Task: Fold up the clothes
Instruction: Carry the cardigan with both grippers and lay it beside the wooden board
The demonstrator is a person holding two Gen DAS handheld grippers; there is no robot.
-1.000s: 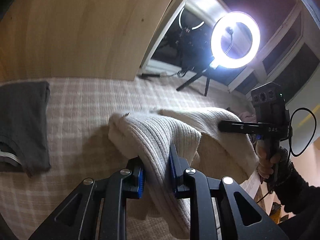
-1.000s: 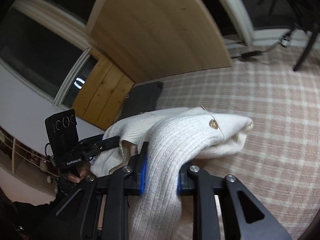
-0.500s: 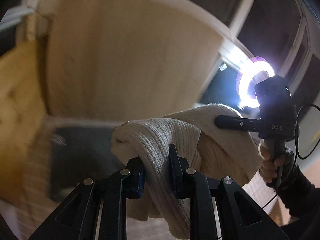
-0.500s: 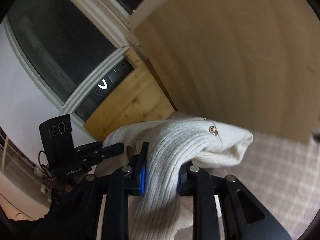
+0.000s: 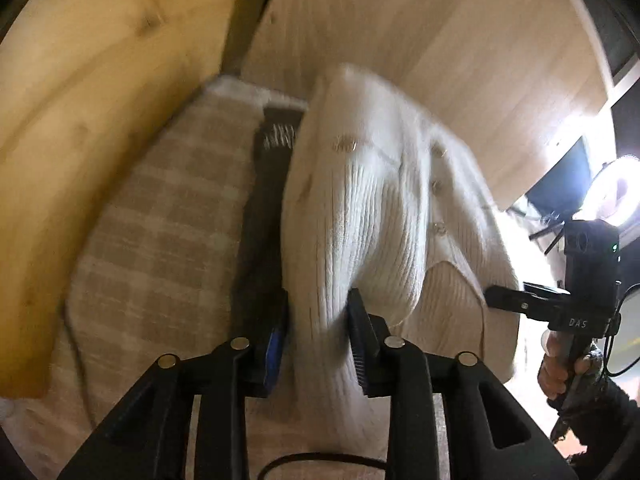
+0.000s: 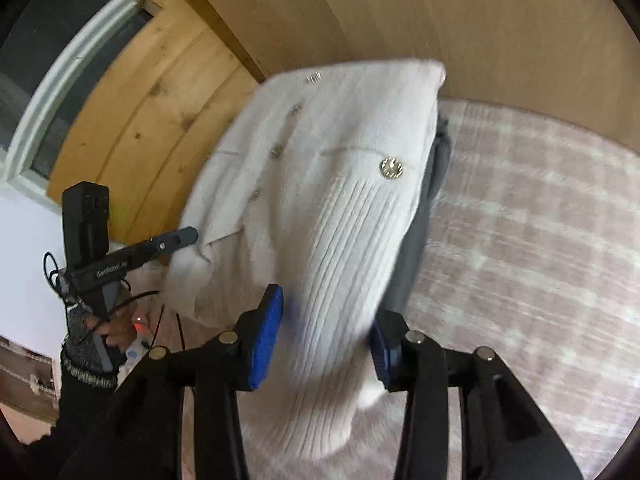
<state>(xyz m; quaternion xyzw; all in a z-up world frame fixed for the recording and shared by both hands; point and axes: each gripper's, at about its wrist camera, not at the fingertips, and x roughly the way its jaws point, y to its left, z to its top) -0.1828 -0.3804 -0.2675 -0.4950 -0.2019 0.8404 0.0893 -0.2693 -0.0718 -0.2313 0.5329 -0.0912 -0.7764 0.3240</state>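
Observation:
A folded cream ribbed knit cardigan (image 5: 372,216) with gold buttons is held between both grippers over the checked bed cover (image 5: 160,216). It also shows in the right wrist view (image 6: 340,200). My left gripper (image 5: 318,340) is shut on a ribbed fold of it. My right gripper (image 6: 326,332) has its jaws spread wider, with the knit between the pads and a gap at the left pad. A folded dark grey garment (image 5: 264,208) lies under the cardigan's far edge, also visible in the right wrist view (image 6: 424,216).
A wooden headboard (image 5: 440,40) and a wooden side panel (image 5: 80,100) close off the far end of the bed. A ring light (image 5: 618,188) glows at the right. Checked bedding (image 6: 532,240) stretches to the right.
Both grippers have carried the cardigan toward the head of the bed and lowered it over the dark grey garment. The right jaws have spread wider.

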